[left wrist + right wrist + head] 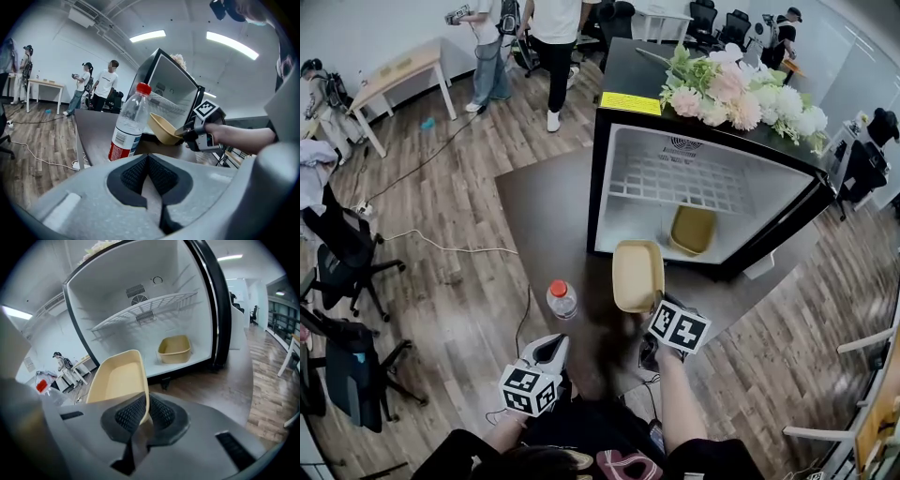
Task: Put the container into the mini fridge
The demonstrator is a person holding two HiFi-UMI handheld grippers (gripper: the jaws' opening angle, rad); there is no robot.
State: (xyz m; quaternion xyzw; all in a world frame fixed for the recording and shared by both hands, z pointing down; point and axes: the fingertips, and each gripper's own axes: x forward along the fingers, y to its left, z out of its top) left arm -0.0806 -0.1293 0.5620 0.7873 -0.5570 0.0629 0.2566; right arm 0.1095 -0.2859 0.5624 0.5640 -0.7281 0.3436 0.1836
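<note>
My right gripper (651,317) is shut on the rim of a tan plastic container (637,275), held in the air just in front of the open mini fridge (703,192). In the right gripper view the container (119,380) juts out from between the pads toward the white fridge interior (140,305). A second tan container (693,229) sits on the fridge floor at the right, also seen as the container (175,349) inside. My left gripper (546,354) rests low at the near left, its jaws shut with nothing between them (149,168).
A clear water bottle with a red cap (562,299) stands on the dark table (539,202) left of the held container. Flowers (741,94) lie on top of the fridge. People stand at the back near a desk (398,70). Office chairs (347,253) are at the left.
</note>
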